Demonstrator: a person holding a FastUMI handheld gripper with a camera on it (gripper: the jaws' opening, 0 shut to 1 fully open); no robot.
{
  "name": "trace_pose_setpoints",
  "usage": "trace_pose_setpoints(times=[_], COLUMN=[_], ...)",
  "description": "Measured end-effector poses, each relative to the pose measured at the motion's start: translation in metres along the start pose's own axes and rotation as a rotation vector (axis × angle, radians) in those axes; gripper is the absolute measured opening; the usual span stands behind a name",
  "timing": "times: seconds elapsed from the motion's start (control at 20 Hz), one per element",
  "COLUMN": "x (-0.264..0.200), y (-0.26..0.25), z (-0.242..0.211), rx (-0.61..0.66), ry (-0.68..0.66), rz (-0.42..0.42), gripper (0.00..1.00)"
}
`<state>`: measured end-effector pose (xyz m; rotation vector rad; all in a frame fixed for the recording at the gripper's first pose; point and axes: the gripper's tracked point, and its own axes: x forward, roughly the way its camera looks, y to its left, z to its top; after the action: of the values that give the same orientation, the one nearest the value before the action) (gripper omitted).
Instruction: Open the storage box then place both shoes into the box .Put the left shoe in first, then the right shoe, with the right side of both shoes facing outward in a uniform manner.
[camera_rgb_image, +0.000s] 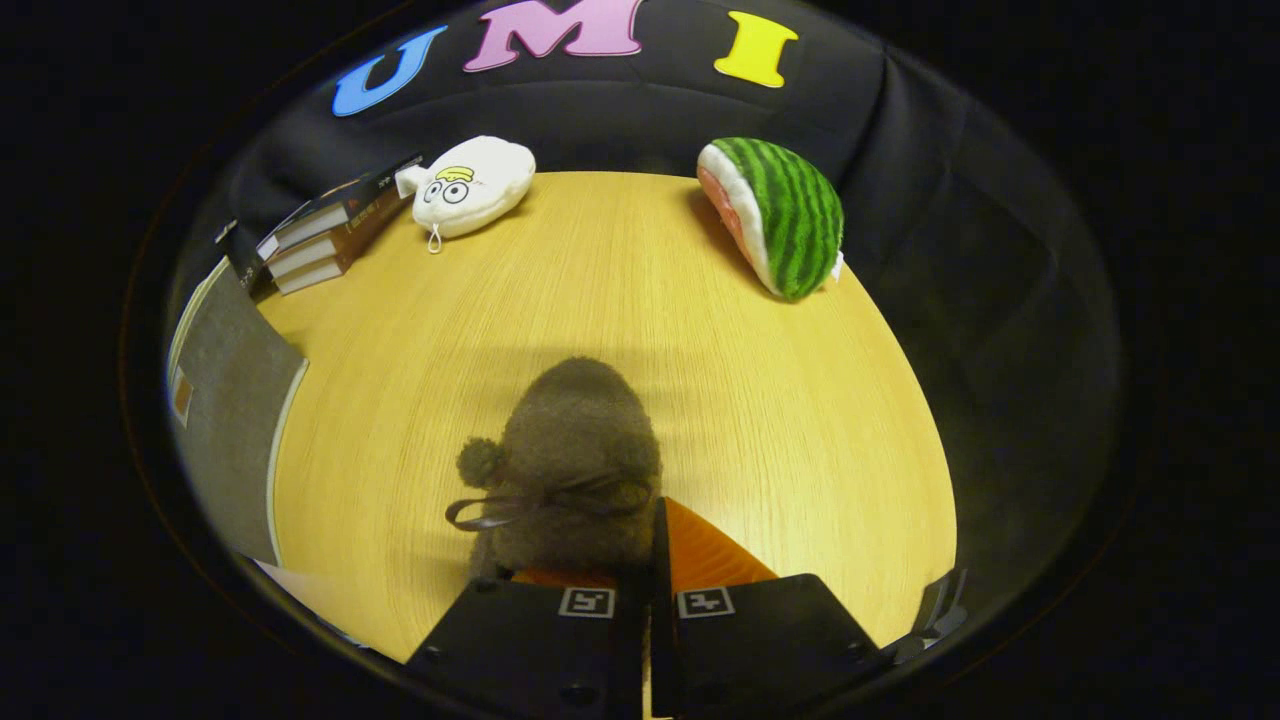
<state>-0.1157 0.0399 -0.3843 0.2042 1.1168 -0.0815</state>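
Fingers (648, 590) drawn close together, only a thin gap between them, nipping the near edge of a fuzzy brown shoe (575, 460). How firm the clamp is cannot be told from here. Shoe is a plush slipper with a pom-pom and a dark ribbon bow, extending forward from the fingers over the yellow wood-grain desk (780, 400); whether it is lifted or resting cannot be told. Beyond it, at the far edge of the desk: white plush toy with cartoon eyes (470, 186), stack of books (325, 235) just beside that toy, and a watermelon-slice plush (775, 215) well apart from both. Grey flat panel (225, 400) lies off the desk's side below the books
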Motion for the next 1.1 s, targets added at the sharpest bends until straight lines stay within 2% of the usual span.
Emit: trace_pose_setpoints(times=[0.2,0.45,0.75,1.1], x=[-0.035,-0.099,-0.164,-0.183], y=[0.011,0.047,0.148,0.269], z=[0.019,0.066,0.103,0.111], rx=[0.086,0.140,0.171,0.171], ry=[-0.024,-0.097,-0.126,-0.067], rz=[0.024,0.060,0.186,0.305], gripper=[0.07,0.07,0.07,0.07])
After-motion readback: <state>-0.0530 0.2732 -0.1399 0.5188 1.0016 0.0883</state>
